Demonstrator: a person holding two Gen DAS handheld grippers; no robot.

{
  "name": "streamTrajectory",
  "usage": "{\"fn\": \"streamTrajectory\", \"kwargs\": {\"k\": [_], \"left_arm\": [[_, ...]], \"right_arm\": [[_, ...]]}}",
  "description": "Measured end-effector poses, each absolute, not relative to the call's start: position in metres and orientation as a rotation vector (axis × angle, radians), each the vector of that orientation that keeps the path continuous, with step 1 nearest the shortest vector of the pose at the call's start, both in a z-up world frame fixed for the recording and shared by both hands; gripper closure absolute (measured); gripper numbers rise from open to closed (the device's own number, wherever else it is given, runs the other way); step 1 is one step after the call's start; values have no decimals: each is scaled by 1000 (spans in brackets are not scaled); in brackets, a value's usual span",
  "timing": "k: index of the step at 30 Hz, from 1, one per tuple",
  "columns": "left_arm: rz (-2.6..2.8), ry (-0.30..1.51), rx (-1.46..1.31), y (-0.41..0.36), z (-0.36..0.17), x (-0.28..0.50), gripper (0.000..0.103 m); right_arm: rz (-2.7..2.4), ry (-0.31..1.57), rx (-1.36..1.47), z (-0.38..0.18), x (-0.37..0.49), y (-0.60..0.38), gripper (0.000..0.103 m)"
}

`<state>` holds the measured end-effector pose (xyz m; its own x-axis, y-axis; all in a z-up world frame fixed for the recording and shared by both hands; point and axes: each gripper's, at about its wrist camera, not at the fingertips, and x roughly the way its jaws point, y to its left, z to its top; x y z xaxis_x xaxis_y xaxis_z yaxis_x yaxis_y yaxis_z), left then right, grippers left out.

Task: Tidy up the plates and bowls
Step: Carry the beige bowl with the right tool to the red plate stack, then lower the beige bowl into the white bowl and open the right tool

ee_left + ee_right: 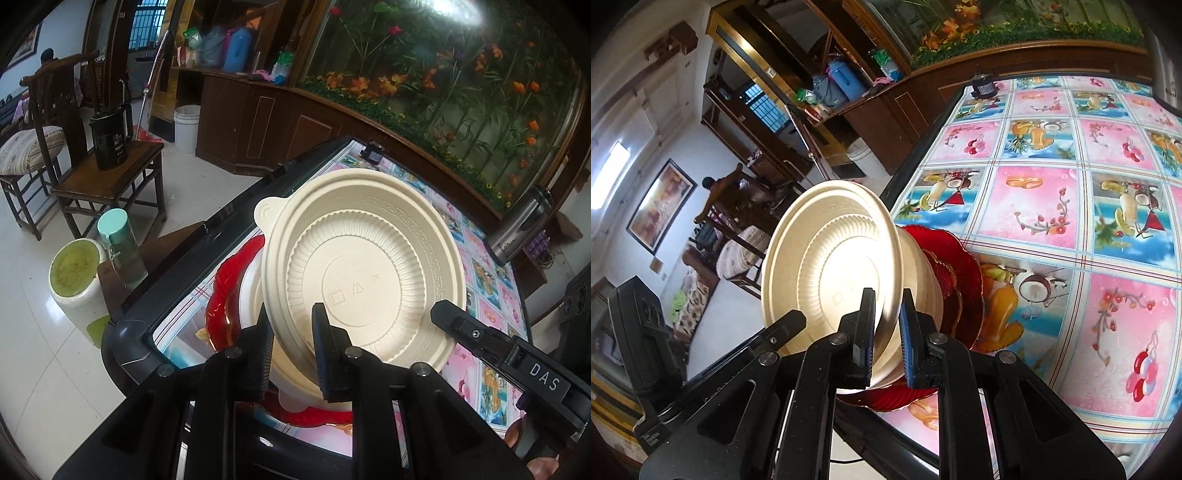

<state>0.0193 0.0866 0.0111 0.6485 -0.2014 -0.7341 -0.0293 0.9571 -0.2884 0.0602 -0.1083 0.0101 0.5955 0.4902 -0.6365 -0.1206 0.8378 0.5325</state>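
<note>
Both grippers, left gripper point(291, 343) and right gripper point(888, 332), pinch the beige plate's point(364, 277) rim; lower level onto the red plate point(955, 280) stack near the table point(1052, 206) edge.

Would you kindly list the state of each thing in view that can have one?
Beige plate: tilted, rim gripped from both sides.
Left gripper: shut on the plate's rim.
Right gripper: shut on the plate's rim.
Beige bowl: resting on the red plate.
Red plate: lying on the table.
Green bottle: upright, capped.
</note>
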Motion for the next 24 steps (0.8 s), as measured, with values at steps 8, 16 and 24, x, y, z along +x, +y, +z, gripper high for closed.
{"fn": "streamTrajectory", "kwargs": {"k": [8,16,24], "left_arm": [[-67,892,-269,94,3,17,74],[-4,831,-270,108,18,12,55],[-15,819,-225,97,18,12,45]], "right_arm": [[374,907,464,1,64,-103,88],[370,911,489,0,65,-113,79],[291,846,594,0,66,-159,72]]}}
